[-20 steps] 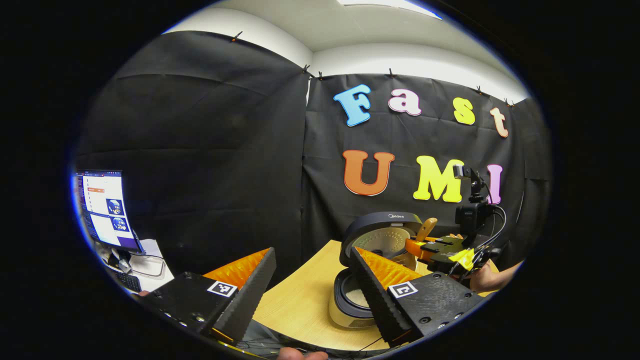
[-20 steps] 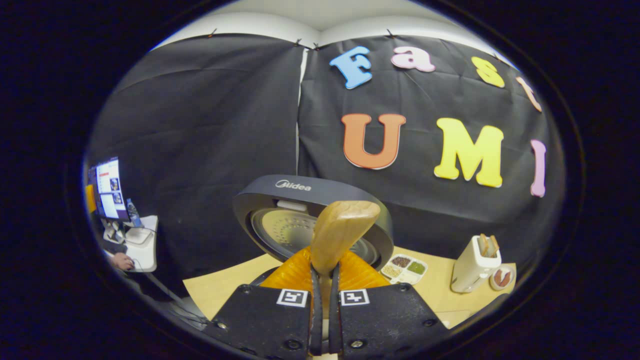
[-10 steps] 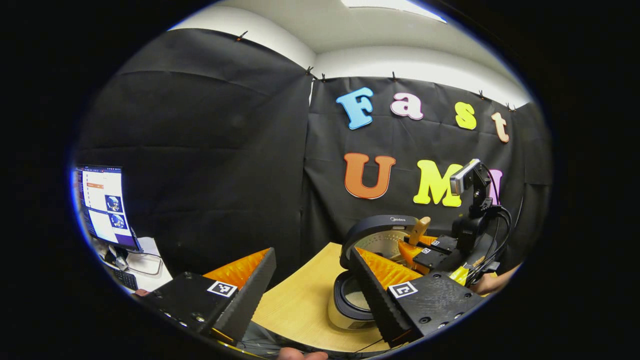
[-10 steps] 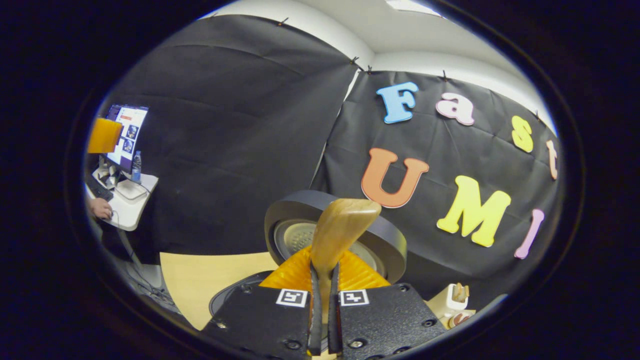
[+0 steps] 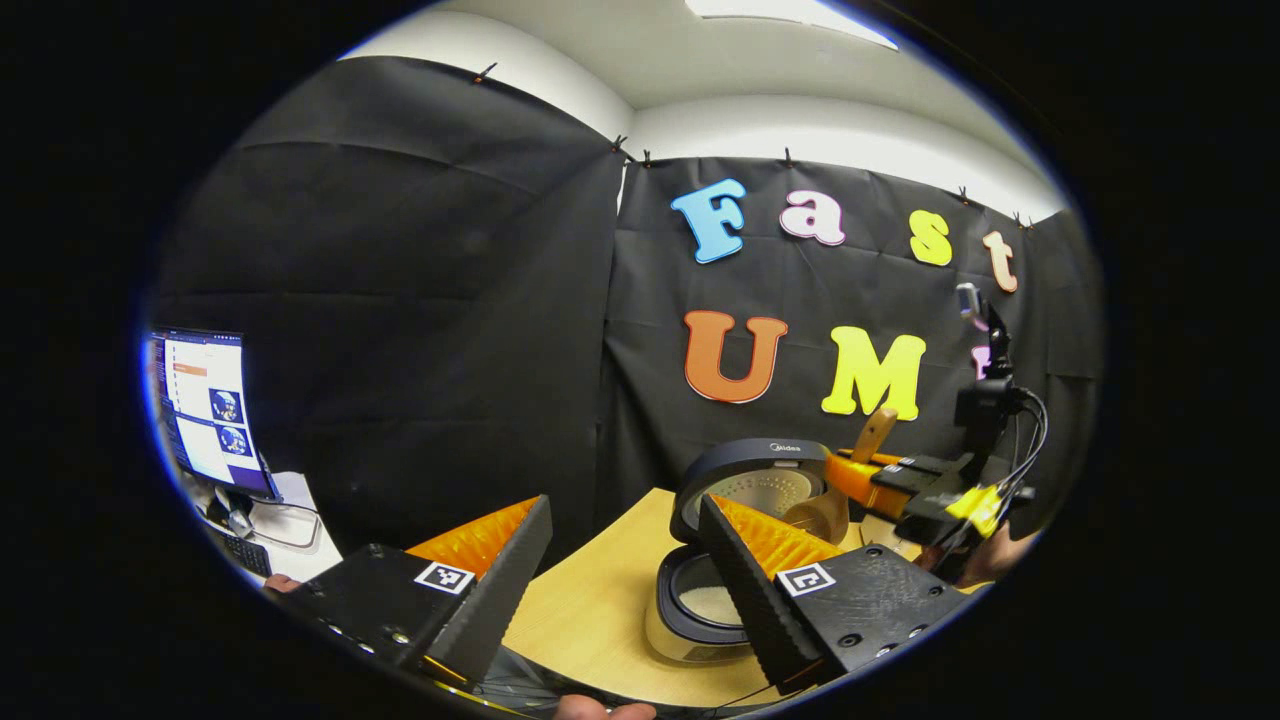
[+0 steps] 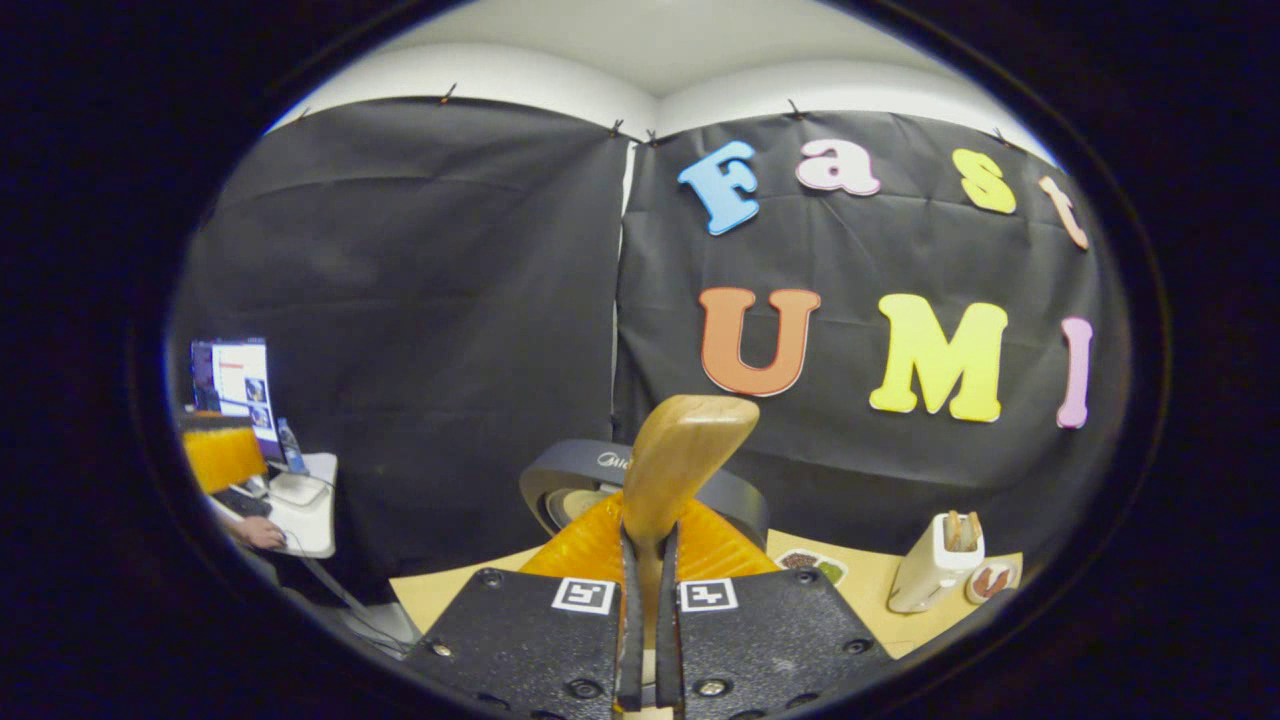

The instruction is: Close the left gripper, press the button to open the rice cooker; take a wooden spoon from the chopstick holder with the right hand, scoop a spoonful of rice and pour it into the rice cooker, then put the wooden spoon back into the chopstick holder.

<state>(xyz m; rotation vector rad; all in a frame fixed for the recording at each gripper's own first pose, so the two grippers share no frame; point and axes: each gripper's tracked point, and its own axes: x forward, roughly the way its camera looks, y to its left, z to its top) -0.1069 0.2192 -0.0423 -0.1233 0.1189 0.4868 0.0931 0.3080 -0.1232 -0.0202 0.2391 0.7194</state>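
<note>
Both right claw (image 6: 645,560) fingers pinch the wooden spoon (image 6: 680,460), bowl hidden; left claw (image 5: 625,570) spread.

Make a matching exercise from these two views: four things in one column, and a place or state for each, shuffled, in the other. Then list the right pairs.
Things
1. rice cooker
2. wooden spoon
3. left gripper
4. chopstick holder

Places or states
A. fingers apart, holding nothing
B. lid up, white rice in the pot
C. on the table's right end, beside a small dish
D. clamped between the right gripper's fingers

Pairs: 1-B, 2-D, 3-A, 4-C
</note>
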